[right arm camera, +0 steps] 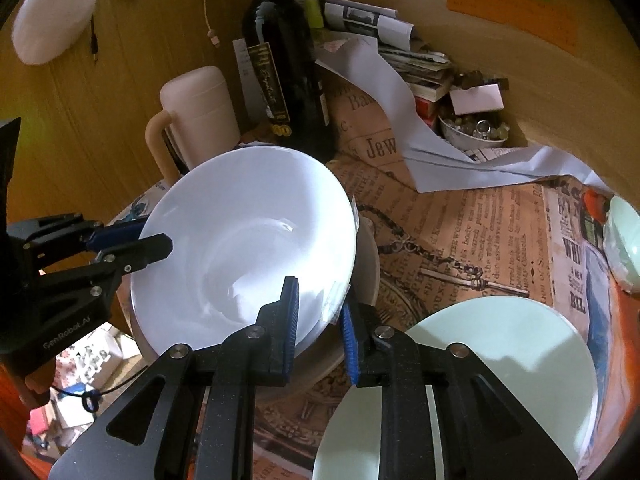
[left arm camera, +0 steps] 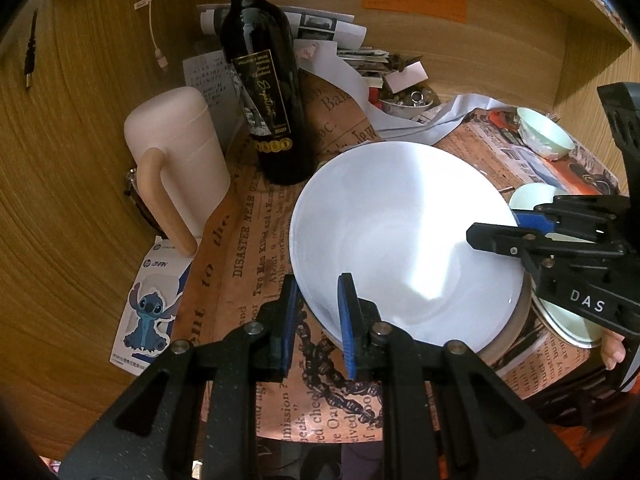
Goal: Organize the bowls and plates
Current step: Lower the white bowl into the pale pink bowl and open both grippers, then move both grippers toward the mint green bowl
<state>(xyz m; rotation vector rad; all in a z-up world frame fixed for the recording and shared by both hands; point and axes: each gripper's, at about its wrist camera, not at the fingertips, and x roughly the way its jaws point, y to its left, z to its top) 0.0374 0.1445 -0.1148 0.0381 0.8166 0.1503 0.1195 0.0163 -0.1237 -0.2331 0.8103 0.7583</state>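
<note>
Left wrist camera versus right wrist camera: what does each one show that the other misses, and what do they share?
Only the left wrist view shows the blue cartoon sticker card beside the printed mat and a small pale green bowl at the far right.

Only the right wrist view shows a fluffy white pom-pom on the wooden wall and the flat pale green plate in the foreground.

Both show the large white ceramic bowl, gripped at its rim by the left gripper and right gripper, plus the dark wine bottle and pale pink lidded mug.

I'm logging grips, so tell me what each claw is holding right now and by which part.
Both hold the white bowl by its rim: the left claw on one edge, the right claw on the opposite edge.
</note>
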